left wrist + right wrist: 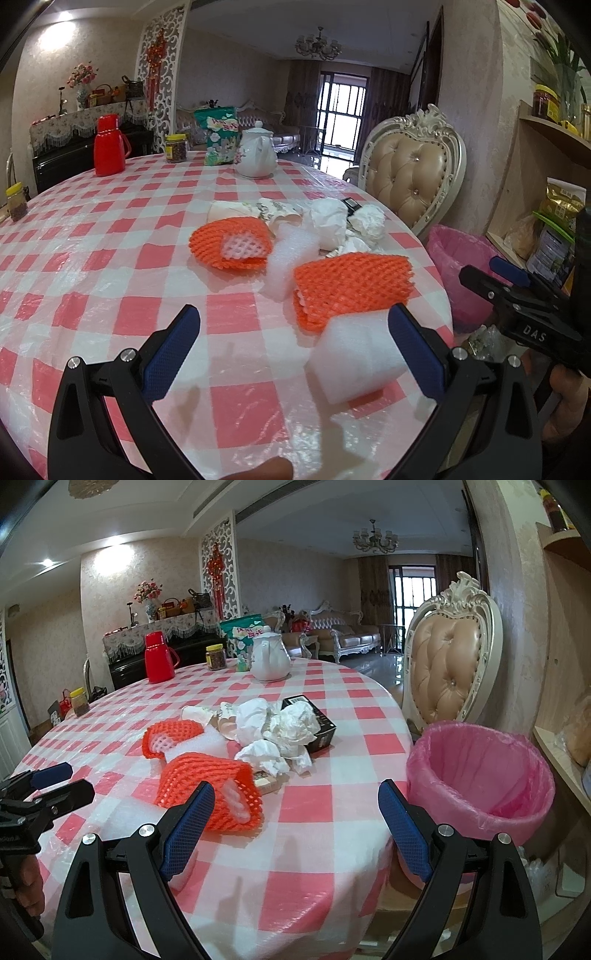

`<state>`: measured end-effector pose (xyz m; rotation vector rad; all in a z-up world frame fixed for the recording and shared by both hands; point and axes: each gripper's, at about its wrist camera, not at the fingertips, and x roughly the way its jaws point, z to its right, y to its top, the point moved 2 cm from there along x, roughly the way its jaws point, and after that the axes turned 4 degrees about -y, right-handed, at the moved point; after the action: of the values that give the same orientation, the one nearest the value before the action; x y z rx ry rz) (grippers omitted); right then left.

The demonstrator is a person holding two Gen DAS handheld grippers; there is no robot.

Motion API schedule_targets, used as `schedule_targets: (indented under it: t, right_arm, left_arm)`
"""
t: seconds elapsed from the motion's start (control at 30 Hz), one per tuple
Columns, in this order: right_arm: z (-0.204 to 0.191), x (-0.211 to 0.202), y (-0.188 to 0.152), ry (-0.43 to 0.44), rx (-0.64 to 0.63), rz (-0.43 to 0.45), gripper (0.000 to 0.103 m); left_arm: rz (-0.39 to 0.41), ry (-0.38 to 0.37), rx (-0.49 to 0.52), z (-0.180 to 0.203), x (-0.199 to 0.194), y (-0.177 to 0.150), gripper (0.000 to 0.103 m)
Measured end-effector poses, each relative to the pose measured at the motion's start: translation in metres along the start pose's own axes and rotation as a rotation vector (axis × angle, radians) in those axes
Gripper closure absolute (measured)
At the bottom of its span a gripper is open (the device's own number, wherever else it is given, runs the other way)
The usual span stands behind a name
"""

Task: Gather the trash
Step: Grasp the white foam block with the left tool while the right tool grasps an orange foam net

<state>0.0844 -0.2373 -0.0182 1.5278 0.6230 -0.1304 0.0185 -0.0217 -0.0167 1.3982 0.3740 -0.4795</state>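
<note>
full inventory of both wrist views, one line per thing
orange foam nets: 2, orange, mid-table
white foam pieces: 2, white; one by the left hand-held gripper's right finger, one between nets
crumpled tissues: several, white, behind nets
black box: 1, beside tissues
teapot: 1, white, far side
flask: 1, red, far left
jars: 2, yellow lids, far edge
snack bag: 1, green, behind teapot
bin: 1, pink liner, beside table
chair: 1, tan
left hand-held gripper: open
right hand-held gripper: open, nothing between its fingers

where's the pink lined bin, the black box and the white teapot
pink lined bin [480, 771]: right wrist view, inner wall of liner
black box [323, 725]: right wrist view, top face
white teapot [256, 155]: left wrist view, belly
</note>
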Motion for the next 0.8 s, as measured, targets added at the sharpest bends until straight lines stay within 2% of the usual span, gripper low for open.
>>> schedule_targets:
  t: [0.27,0.73,0.77,0.8]
  right_arm:
    - [0.018,-0.002,-0.002,-0.007,0.021,-0.007,0.018]
    - [0.030,0.008,-0.003,0.010,0.021,-0.029,0.018]
    - [0.029,0.009,-0.004,0.015,0.016,-0.033,0.018]
    - [0.028,0.011,-0.004,0.025,0.009,-0.038,0.018]
  left_arm:
    - [-0.062,-0.038,0.027,0.027,0.017,-0.005,0.005]
    - [-0.204,-0.020,0.042,0.042,0.054,-0.020,0.005]
    - [-0.210,-0.023,0.039,0.041,0.055,-0.021,0.007]
    - [-0.216,-0.032,0.032,0.039,0.056,-0.021,0.015]
